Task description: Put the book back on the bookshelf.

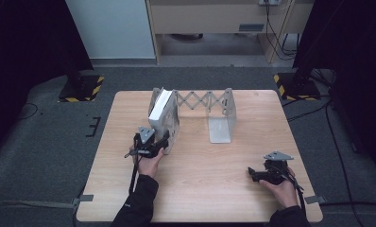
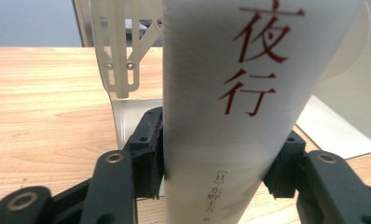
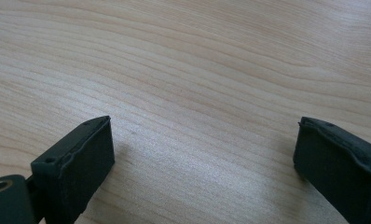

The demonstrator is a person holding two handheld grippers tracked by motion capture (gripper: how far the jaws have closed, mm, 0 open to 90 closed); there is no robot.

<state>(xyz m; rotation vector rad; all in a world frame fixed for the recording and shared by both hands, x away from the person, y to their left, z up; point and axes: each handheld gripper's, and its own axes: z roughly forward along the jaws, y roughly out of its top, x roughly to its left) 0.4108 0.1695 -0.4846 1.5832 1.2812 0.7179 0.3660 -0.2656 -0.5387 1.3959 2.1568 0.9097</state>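
A wooden table [image 1: 200,179] is filling the middle of the high view, with a white expanding book rack [image 1: 214,106] standing at its upper centre. At the rack's left end a white book [image 1: 160,111] is standing upright, and the left gripper [image 2: 221,168] is clamping its spine. At the lower right of the table, the right gripper [image 3: 204,154] is resting with its jaws wide apart over bare wood.

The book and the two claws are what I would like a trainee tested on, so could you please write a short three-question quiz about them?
1. True or false: the left claw is shut on the spine of the white book.
2. Multiple choice: the right claw is (A) clamped on the expanding bookend rack, (B) open above the bare wooden table, (C) holding a second book.
3. Fill in: in the high view, the book stands at the rack's ____ end.

Key: 1 true; 2 B; 3 left.
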